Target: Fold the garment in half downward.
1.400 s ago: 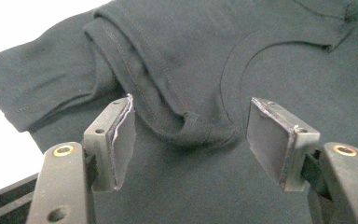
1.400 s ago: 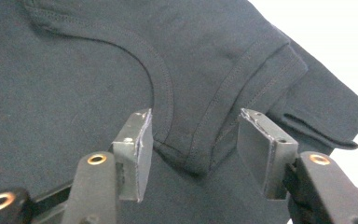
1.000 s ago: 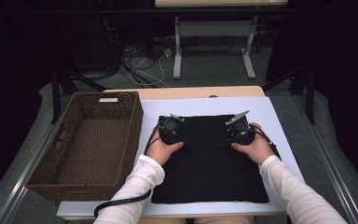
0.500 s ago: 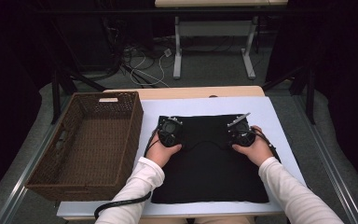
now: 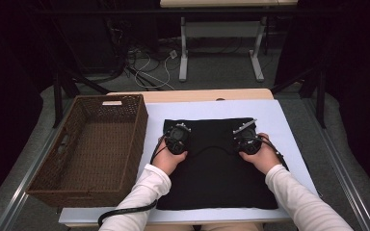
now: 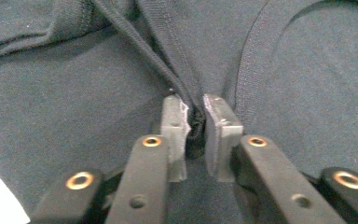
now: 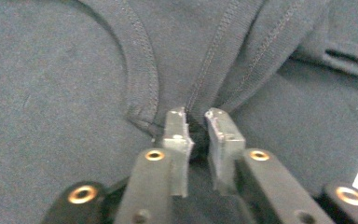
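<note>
A black garment [image 5: 212, 178] lies flat on the white table cover, collar end away from the person. My left gripper [image 5: 177, 135] points down on its upper left part. In the left gripper view its jaws have just been closing, and the left gripper [image 6: 196, 116] now pinches a raised fold of the garment [image 6: 74, 107] beside a stitched seam. My right gripper [image 5: 244, 136] stands on the upper right part. Its jaws have just been closing too, and the right gripper [image 7: 196, 122] now clamps a ridge of the garment [image 7: 51, 93] next to the curved collar seam.
A brown wicker basket [image 5: 53, 190] stands at the left of the table, with nothing in it. The white cover [image 5: 289, 130] shows around the garment. Each gripper's cable trails back along the person's white sleeves. Beyond the table are cables and table legs on the floor.
Both hands keep their places on the garment's upper part. Nothing else has visibly moved in the high view.
</note>
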A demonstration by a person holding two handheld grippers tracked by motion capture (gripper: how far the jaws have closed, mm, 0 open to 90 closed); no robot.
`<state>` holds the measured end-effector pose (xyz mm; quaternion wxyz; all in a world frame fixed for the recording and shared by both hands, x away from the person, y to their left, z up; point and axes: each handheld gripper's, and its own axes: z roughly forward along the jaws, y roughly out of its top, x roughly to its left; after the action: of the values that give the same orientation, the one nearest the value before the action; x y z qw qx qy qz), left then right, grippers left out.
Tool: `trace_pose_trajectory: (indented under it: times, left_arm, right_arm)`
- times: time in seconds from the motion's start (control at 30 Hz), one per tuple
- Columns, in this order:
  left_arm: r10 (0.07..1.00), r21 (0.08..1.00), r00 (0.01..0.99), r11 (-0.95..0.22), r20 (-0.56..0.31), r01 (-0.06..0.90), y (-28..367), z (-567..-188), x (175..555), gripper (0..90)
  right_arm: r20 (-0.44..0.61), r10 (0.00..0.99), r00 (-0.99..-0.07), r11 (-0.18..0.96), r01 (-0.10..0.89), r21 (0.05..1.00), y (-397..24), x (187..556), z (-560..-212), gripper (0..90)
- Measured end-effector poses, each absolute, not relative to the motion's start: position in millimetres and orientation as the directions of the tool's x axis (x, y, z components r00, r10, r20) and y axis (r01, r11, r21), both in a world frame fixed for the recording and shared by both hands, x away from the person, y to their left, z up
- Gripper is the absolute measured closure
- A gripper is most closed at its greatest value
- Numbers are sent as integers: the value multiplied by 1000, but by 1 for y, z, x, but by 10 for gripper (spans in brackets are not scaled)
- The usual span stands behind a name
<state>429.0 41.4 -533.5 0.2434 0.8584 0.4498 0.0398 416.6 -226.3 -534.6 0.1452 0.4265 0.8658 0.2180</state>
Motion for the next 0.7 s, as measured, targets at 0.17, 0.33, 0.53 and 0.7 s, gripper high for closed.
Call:
trace_pose_trajectory:
  times: [0.17, 0.33, 0.53, 0.7]
  left_arm:
    - [784, 467, 602, -479, -152, 743, 43, -526, 430, 848]
    - [786, 494, 595, -456, -167, 740, 45, -513, 429, 851]
    - [776, 517, 609, -457, -166, 724, 46, -494, 428, 850]
    - [775, 517, 609, -457, -167, 723, 48, -485, 422, 851]
  right_arm:
    - [-72, 810, -581, 530, 675, 513, -225, 414, -529, 852]
    - [-74, 798, -598, 534, 645, 547, -227, 412, -515, 855]
    - [-57, 794, -605, 522, 631, 574, -225, 408, -495, 855]
    - [-32, 790, -612, 509, 626, 591, -226, 405, -481, 855]
